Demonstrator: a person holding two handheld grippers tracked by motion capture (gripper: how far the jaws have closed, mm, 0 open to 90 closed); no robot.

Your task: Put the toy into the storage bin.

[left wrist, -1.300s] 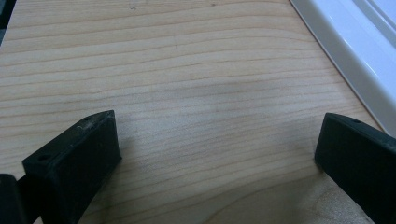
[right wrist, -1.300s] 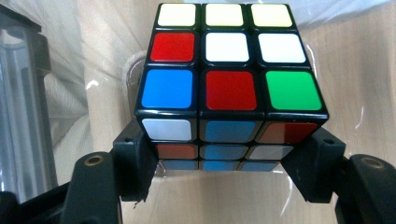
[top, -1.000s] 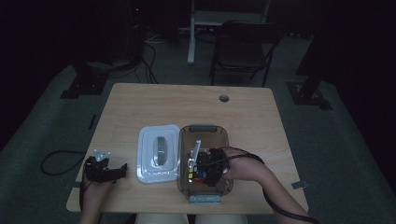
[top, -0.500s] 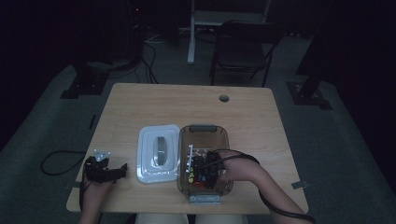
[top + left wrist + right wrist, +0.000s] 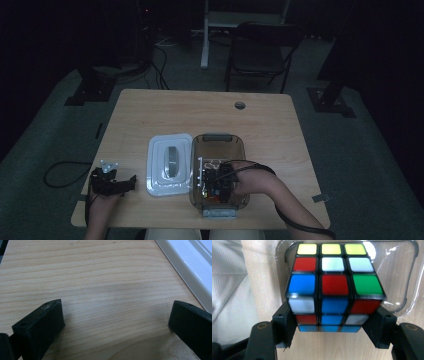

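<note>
- Writing or brand marks could not be read anywhere; the puzzle cube (image 5: 329,287) carried plain colour stickers, with yellow along the top row, then red, white and pale squares, then blue, red and green, and more blue, white and red on the lower face.
- Right hand-held gripper (image 5: 329,325) was clamped on the cube, its two black jaws pressing the lower layer from 9 o'clock and 3 o'clock in the right gripper view.
- That view showed the sticker colours clearly; in the dim high view the cube (image 5: 216,181) was a dark block with small coloured specks.
- Clear plastic container (image 5: 218,142) sat at the near middle of the worktop (image 5: 200,110), and the cube was held inside it, toward the 6 o'clock end, with the right hand (image 5: 252,182) reaching in from 3 o'clock.
- White lid (image 5: 170,164) lay flat on the worktop, just beside the container at its 9 o'clock side.
- Left hand-held gripper (image 5: 112,182) rested at the lid's 9 o'clock, near the front edge.
- Left gripper view showed its jaws spread wide over bare wood, nothing between them, with the lid's white rim (image 5: 185,267) at 2 o'clock.
</note>
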